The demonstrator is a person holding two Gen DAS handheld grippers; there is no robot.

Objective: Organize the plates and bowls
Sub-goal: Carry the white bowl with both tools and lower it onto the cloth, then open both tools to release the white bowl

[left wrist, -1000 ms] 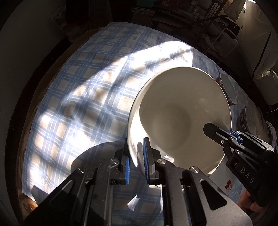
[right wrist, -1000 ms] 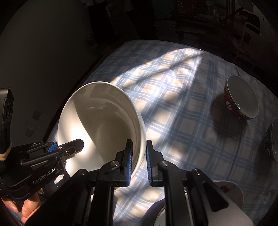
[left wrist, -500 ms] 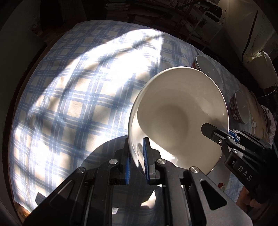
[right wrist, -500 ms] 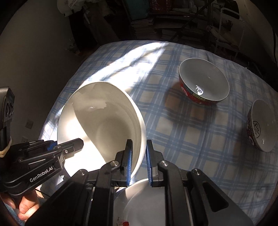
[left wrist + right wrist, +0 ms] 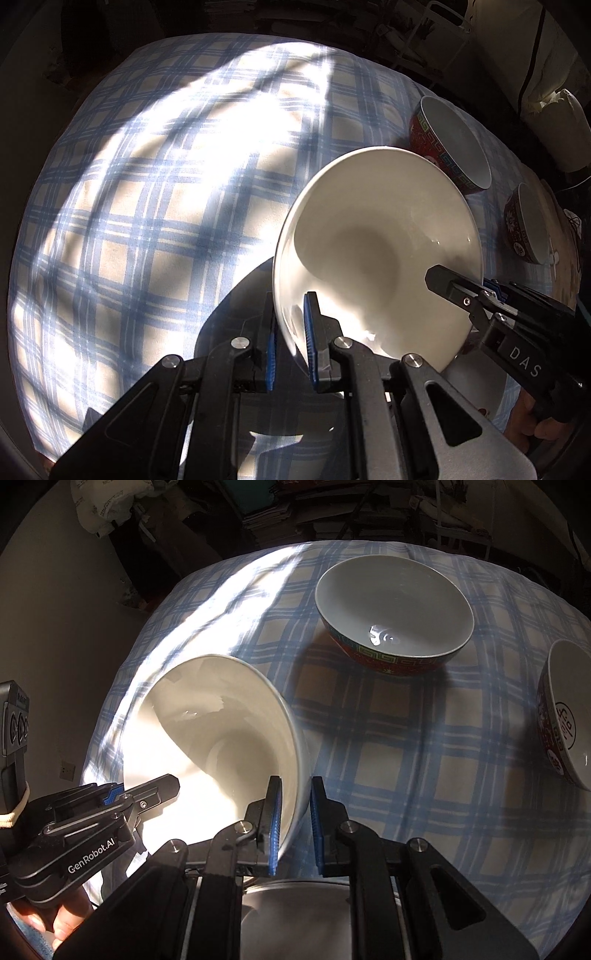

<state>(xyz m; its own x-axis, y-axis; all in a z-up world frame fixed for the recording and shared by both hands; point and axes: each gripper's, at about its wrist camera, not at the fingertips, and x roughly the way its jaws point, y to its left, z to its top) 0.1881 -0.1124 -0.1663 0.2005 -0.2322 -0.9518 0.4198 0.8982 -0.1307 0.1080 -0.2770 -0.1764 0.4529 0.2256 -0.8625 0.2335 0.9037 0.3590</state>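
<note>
Above the checked-cloth worktop (image 5: 155,206), the white bowl (image 5: 376,251) hangs tilted, its rim pinched on opposite sides by the left gripper (image 5: 290,339) and right gripper (image 5: 295,819), both nearly closed; two red-patterned bowls (image 5: 395,609) stand beyond.

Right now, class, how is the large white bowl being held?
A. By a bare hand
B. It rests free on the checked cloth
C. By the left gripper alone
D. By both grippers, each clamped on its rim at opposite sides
D: the left gripper and right gripper each have jaws pinching the white bowl's rim.
</note>
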